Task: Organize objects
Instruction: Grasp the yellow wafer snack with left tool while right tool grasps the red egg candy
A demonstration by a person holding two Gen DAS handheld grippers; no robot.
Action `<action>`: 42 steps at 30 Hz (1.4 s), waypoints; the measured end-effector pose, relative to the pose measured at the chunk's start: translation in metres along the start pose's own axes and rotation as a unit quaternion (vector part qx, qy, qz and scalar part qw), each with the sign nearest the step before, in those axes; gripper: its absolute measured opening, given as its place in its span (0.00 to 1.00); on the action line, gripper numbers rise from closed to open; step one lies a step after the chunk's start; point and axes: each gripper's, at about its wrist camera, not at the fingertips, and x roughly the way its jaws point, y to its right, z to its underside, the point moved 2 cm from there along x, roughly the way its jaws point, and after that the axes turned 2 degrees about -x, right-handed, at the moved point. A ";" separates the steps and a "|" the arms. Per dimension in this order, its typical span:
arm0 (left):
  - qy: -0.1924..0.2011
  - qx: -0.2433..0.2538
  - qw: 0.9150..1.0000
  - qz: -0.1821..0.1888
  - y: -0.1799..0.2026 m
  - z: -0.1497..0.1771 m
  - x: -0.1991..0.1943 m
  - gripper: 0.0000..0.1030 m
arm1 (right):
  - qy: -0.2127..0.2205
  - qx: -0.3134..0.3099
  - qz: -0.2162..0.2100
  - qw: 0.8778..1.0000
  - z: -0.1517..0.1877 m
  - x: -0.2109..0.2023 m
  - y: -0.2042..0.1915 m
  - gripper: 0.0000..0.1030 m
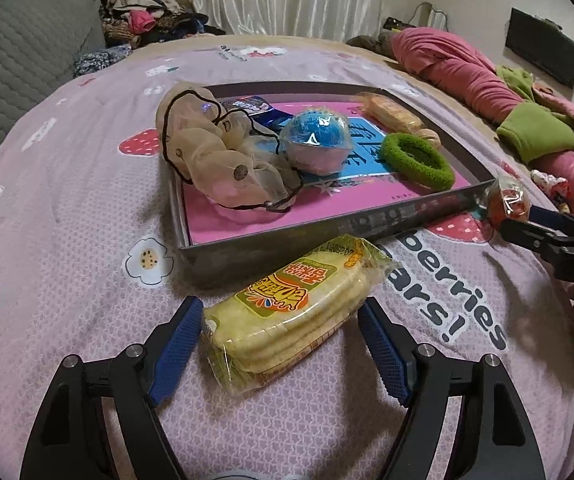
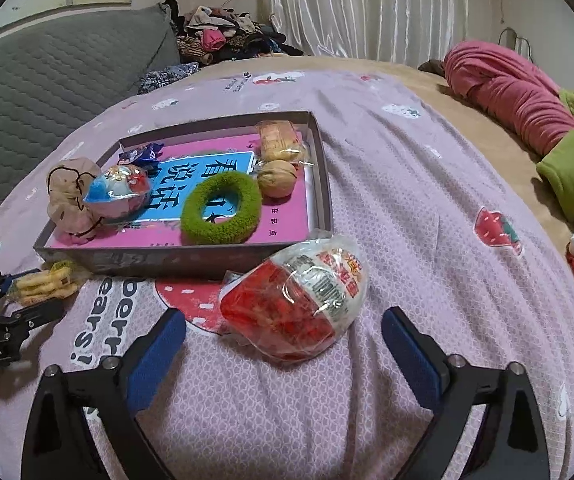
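Down at the near edge of each wrist view, both grippers tilt toward the bedspread, jaws spread. The left gripper straddles a yellow cracker pack, which lies flat on the cover just in front of the tray's near wall; its blue pads stand close on either side of the wrapper, and whether they touch it cannot be told, so nothing is clamped. The right gripper likewise brackets a clear-wrapped red-and-white egg toy — the egg rests on the cover just off the tray's near right corner, with a clear gap to each pad, so it lies free. No earlier view is given.

Between the grippers and the tray's inside stands only that low grey wall. Inside the tray, on a pink-and-blue printed sheet, a green fuzzy ring lies toward the near right, a blue wrapped egg in the middle, and a beige drawstring pouch slumps over the left wall. Further in are a walnut, a second wrapped cracker pack at the far right corner, and a small blue snack packet at the far left.

Beyond the tray — a pink-and-green garment off to the right, a grey quilted cushion to the left, and a heap of clothes before white curtains.
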 end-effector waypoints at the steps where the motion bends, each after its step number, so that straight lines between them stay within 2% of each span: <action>1: 0.001 -0.002 1.000 0.003 0.000 0.000 0.000 0.76 | -0.002 0.003 -0.004 1.000 -0.001 0.002 0.001 0.92; 6: 0.003 -0.007 1.000 0.010 0.000 -0.002 0.000 0.72 | -0.002 0.010 -0.024 1.000 -0.005 0.007 0.003 0.74; 8: 0.005 -0.008 1.000 0.014 0.001 -0.002 -0.001 0.71 | 0.001 0.011 -0.023 1.000 -0.006 0.006 0.004 0.69; 16: 0.008 -0.010 1.000 0.025 0.002 -0.003 -0.002 0.62 | 0.015 0.000 -0.041 0.999 -0.006 0.001 -0.002 0.69; 24: 0.002 -0.032 0.997 0.064 0.001 -0.003 -0.001 0.56 | 0.016 -0.009 -0.080 0.997 -0.004 -0.006 -0.017 0.68; 25: 0.002 -0.033 0.997 0.068 0.002 -0.003 -0.001 0.54 | 0.017 -0.012 -0.084 0.996 -0.004 -0.007 -0.021 0.68; 26: 0.003 -0.032 0.997 0.068 0.003 -0.002 -0.001 0.48 | 0.017 -0.018 -0.087 0.996 -0.005 -0.007 -0.025 0.68; 30: -0.001 -0.032 0.997 0.074 0.008 -0.002 0.002 0.38 | 0.017 -0.034 -0.095 0.995 -0.006 -0.008 -0.037 0.68; 33: 0.003 -0.036 0.996 0.085 0.010 -0.003 0.002 0.37 | 0.018 -0.035 -0.098 0.994 -0.006 -0.010 -0.040 0.68; 34: 0.005 -0.039 0.995 0.089 0.011 -0.004 0.002 0.28 | 0.017 -0.033 -0.099 0.994 -0.006 -0.010 -0.039 0.68; 42: 0.016 -0.057 0.993 0.100 0.013 -0.010 0.003 0.25 | 0.021 -0.018 -0.102 0.994 -0.008 -0.012 -0.033 0.68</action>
